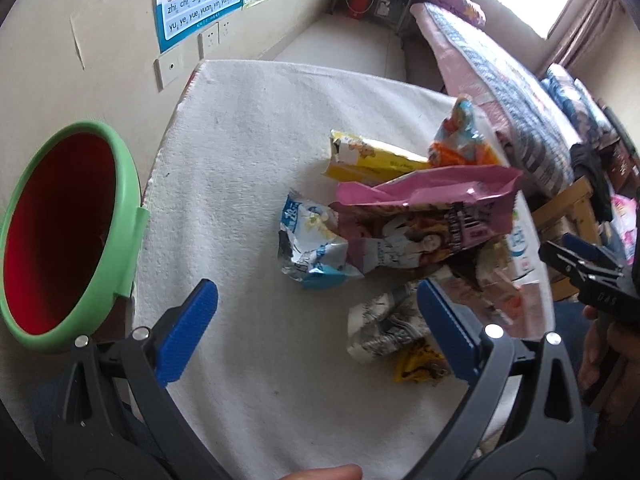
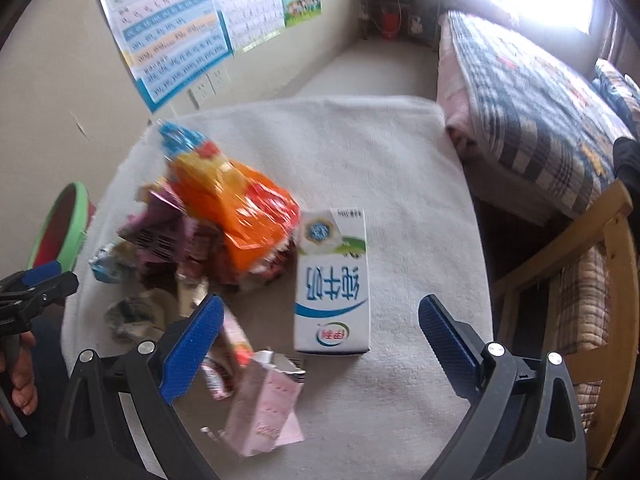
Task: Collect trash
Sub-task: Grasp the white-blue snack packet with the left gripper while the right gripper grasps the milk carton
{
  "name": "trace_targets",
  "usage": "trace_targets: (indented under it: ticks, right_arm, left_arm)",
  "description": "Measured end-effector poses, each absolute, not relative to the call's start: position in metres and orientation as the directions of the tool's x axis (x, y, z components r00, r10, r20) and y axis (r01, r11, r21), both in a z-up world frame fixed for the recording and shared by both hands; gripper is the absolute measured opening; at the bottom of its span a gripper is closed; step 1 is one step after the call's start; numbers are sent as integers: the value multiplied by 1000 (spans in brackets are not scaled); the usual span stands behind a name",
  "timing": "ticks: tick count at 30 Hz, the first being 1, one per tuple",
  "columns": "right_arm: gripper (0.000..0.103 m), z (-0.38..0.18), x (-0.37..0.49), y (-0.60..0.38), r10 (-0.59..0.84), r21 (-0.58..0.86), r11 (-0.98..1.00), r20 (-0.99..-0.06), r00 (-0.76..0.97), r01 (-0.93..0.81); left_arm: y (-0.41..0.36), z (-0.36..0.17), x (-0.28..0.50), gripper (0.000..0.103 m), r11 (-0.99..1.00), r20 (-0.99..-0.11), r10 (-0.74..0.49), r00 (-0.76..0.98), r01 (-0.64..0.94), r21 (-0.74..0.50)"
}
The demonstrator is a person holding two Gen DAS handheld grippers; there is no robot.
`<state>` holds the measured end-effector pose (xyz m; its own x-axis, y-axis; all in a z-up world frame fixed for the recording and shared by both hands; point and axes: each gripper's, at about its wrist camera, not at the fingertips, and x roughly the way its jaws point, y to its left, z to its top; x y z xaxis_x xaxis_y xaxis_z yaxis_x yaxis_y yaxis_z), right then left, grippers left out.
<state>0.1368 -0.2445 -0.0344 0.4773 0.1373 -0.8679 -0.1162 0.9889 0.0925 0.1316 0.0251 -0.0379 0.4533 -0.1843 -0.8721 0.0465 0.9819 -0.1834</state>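
Two grippers: we see the left gripper point(image 1: 316, 328) and right gripper point(image 2: 320, 344) both spread wide, holding nothing.
Trash: wrappers point(image 1: 420, 216) piled on the white cloth point(image 1: 248, 152); milk carton point(image 2: 332, 280) just beside them.
Bin point(image 1: 68, 232): at the cloth's left edge, seemingly empty.

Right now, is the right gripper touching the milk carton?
Apart. The right wrist view shows the right gripper open, the milk carton between its fingers with bare white cloth either side.

Black gripper point(image 1: 316, 328) frames, blue ribbed jaws, silver rivets
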Motion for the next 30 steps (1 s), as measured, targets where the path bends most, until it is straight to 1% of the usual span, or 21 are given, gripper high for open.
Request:
trace_targets:
  ticks: [8, 9, 10, 12, 14, 15, 16, 18, 19, 20, 22, 24, 25, 26, 27, 30]
  right_arm:
    - [93, -57, 153, -244, 107, 67, 992, -892, 439, -107]
    - [93, -60, 155, -245, 105, 66, 993, -893, 438, -102]
    - [93, -61, 156, -245, 103, 66, 993, -895, 435, -100]
    - [90, -66, 160, -246, 104, 71, 993, -900, 423, -94]
    - [89, -70, 161, -246, 105, 73, 993, -904, 414, -92]
    - [87, -73, 162, -246, 102, 70, 993, -907, 408, -92]
    - [85, -74, 164, -246, 104, 72, 993, -909, 404, -92]
    - [80, -78, 167, -249, 104, 76, 993, -912, 396, -88]
    - [78, -81, 169, -250, 105, 78, 993, -914, 392, -84]
    - [72, -83, 171, -252, 109, 84, 993, -916, 386, -82]
    - [71, -87, 174, -255, 119, 97, 992, -919, 375, -78]
    - [63, -89, 175, -257, 143, 122, 989, -919, 368, -80]
    - [61, -88, 174, -256, 146, 124, 989, -918, 368, -83]
    - [55, -88, 173, -256, 147, 124, 989, -917, 370, -86]
    - [53, -89, 173, -255, 142, 116, 989, -918, 370, -90]
    - [52, -89, 171, -253, 129, 97, 990, -916, 380, -104]
  left_arm:
    - [18, -58, 151, 97, 994, -899, -113, 423, 49, -102]
    - [17, -60, 153, 96, 994, -902, -107, 419, 51, -94]
    - [16, -65, 157, 93, 995, -908, -99, 408, 54, -85]
    - [15, -69, 161, 88, 995, -912, -97, 398, 51, -84]
    - [14, -74, 164, 87, 996, -914, -92, 394, 45, -81]
    - [15, -76, 166, 83, 996, -915, -92, 392, 43, -81]
    - [15, -78, 168, 76, 995, -917, -95, 386, 41, -86]
    - [16, -81, 170, 68, 995, -919, -103, 380, 36, -97]
    - [15, -82, 170, 62, 994, -919, -106, 379, 35, -100]
    - [16, -83, 171, 58, 995, -921, -104, 376, 34, -98]
    - [16, -84, 171, 44, 995, -921, -102, 376, 35, -96]
    - [15, -83, 170, 39, 996, -920, -92, 380, 42, -82]
    - [15, -83, 170, 37, 996, -920, -91, 382, 45, -80]
    - [14, -83, 169, 36, 996, -919, -89, 384, 46, -77]
    - [14, -82, 169, 34, 996, -919, -87, 385, 49, -74]
    - [14, -82, 167, 32, 995, -919, -94, 382, 54, -79]
